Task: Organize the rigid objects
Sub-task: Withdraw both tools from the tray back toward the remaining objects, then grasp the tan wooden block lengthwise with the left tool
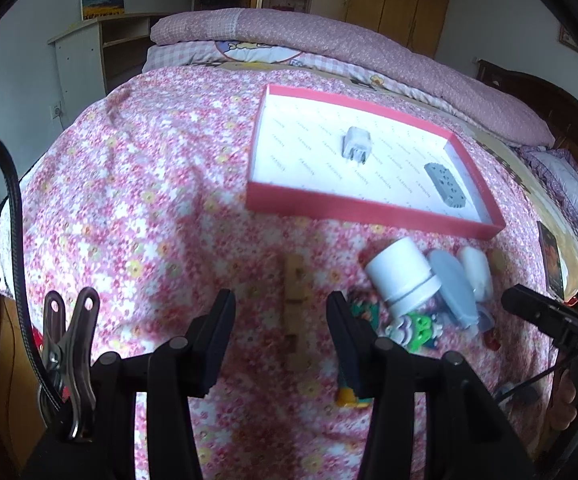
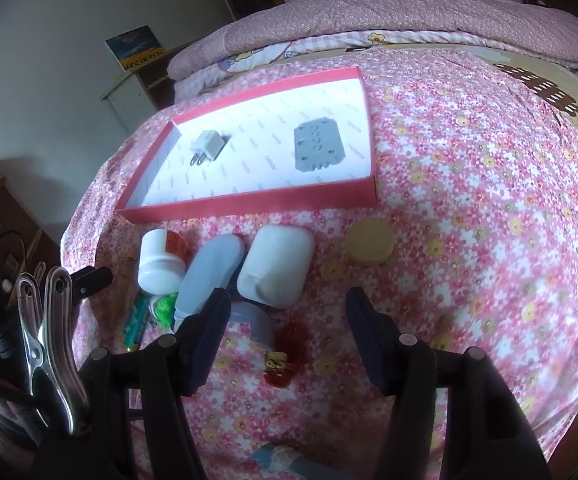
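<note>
Pink flowered bedspread (image 1: 149,200) fills the left wrist view; on it sits a red tray (image 1: 369,205) holding a white charger (image 1: 354,147) and a grey plate (image 1: 447,188); the left gripper (image 1: 281,322) hangs with its fingers spread and empty, a wooden block (image 1: 296,300) lying on the bed between them; a white jar (image 1: 403,276) lies tipped just right of it, touching a pale blue bottle (image 1: 455,290).

From the right wrist view the right gripper (image 2: 287,324) is likewise spread wide, holding nothing; a white case (image 2: 275,266) lies just ahead of it, beside the bottle and near a red charm (image 2: 285,354); a round yellow lid (image 2: 370,245) sits apart to the right.

Risk, as I judge it: the bedding is soft, so a closing pinch could press the block into the cloth and slip; the crowded pile could get knocked; both grippers could collide.
</note>
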Tool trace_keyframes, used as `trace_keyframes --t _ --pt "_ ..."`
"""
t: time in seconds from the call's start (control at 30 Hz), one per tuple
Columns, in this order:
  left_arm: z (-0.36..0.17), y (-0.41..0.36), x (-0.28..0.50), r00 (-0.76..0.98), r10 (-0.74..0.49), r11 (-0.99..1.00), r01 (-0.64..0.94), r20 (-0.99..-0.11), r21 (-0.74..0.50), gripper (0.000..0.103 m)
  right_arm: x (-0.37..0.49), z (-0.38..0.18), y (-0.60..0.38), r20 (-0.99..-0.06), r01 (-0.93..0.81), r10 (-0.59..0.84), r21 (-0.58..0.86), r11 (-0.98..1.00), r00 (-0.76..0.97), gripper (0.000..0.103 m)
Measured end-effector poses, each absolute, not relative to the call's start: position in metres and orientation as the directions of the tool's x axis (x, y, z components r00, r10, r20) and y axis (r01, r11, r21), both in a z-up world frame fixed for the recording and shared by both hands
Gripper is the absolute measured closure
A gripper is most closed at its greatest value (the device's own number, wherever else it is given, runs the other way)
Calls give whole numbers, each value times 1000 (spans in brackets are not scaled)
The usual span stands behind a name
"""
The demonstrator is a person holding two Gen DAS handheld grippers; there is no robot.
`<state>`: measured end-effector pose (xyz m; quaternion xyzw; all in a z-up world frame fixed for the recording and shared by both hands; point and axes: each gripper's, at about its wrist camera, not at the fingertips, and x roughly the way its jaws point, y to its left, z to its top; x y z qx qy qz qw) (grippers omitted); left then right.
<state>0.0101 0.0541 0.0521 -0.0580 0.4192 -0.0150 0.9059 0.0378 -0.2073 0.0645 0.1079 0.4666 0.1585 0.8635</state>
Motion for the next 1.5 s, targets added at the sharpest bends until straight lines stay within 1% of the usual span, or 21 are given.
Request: trace_keyframes --t 0.2,0.33,0.53,0.7,0.8,0.9,1.03,1.17,1.2,1.3,1.37,1.5 --pt "43 56 7 633 -78 992 -28 -770 -124 53 37 59 -206 -777 -171 380 341 924 503 42" --pt "41 49 7 630 -84 994 -1 -772 -108 53 37 58 -206 -778 -173 383 344 923 497 42" --pt "36 41 -2 624 -85 996 59 -777 -62 53 36 57 -208 -777 -168 387 351 921 496 42" --pt "22 39 -11 616 -37 996 85 -787 19 53 34 55 -207 -776 -173 392 354 919 494 42" --pt "23 39 -10 626 -23 996 84 -779 38 53 34 53 -204 -779 -179 395 354 918 487 42" --pt "24 43 -5 642 39 993 59 -766 100 53 34 52 -205 -780 -182 397 354 917 484 42" --pt "26 54 2 651 81 993 12 -755 116 53 35 50 -206 -779 -177 399 359 916 484 42" --pt "27 62 13 681 237 965 -84 -693 248 53 36 48 -204 -782 -180 401 359 916 477 42" --pt "27 65 16 680 252 962 -97 -689 256 53 36 47 -204 -782 -181 401 359 916 477 42" --pt "26 77 26 677 258 963 -123 -689 239 53 36 48 -203 -782 -186 403 358 915 476 42" --pt "26 84 32 680 251 967 -137 -689 217 51 35 48 -203 -781 -188 404 358 914 476 42" --pt "29 95 31 678 190 982 -126 -710 143 50 35 48 -204 -780 -189 406 360 914 477 42"
